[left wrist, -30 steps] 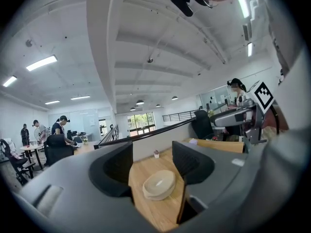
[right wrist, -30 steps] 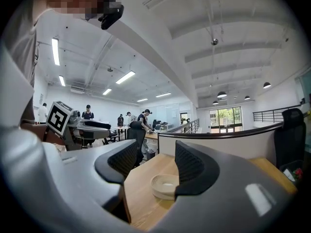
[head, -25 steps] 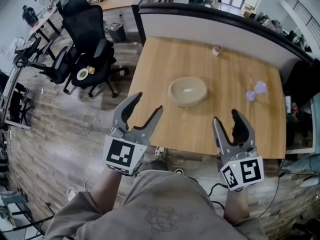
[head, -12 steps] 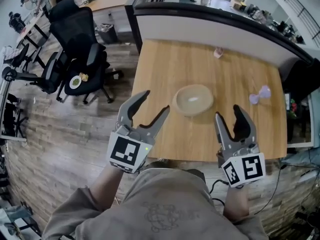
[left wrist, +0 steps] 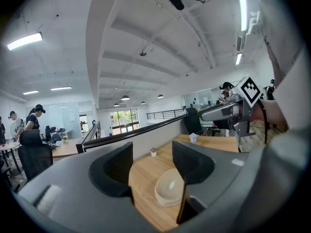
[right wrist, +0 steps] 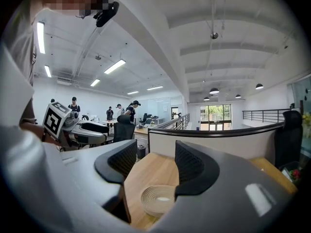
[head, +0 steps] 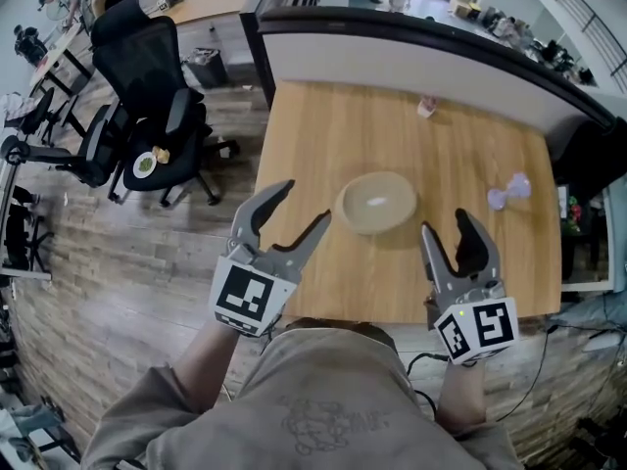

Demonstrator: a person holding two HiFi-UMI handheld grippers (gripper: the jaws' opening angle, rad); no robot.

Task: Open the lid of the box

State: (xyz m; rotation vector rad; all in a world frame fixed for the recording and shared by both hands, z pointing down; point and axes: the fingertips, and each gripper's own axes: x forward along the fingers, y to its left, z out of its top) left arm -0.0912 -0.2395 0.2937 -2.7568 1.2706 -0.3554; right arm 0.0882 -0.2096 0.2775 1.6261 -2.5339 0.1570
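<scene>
- the round box point(head: 375, 204) sits near the middle of the wooden surface point(head: 323, 135), at the centre of the head view, with its lid on. it lies apart from both tools, so i judge the opening has not begun.
- the left tool point(head: 304, 204) hangs at lower left of the head view, by the surface's near left corner. its jaws are spread wide and empty, and its own view shows the box point(left wrist: 170, 188) framed in the gap, well beyond the pads.
- the right tool point(head: 446, 227) hovers at lower right, above the near edge, jaws likewise apart with nothing between them. its own view has the box point(right wrist: 158, 198) low in the gap, also out of reach.
- both tools point toward the box from either side. this reads as a two-sided approach: probably one is meant to steady the base while the other takes the lid.
- a small pink cup point(head: 426, 106) near the upper edge and a purple object point(head: 509, 190) at the right lie well clear of the box, so they should not hinder the reach.
</scene>
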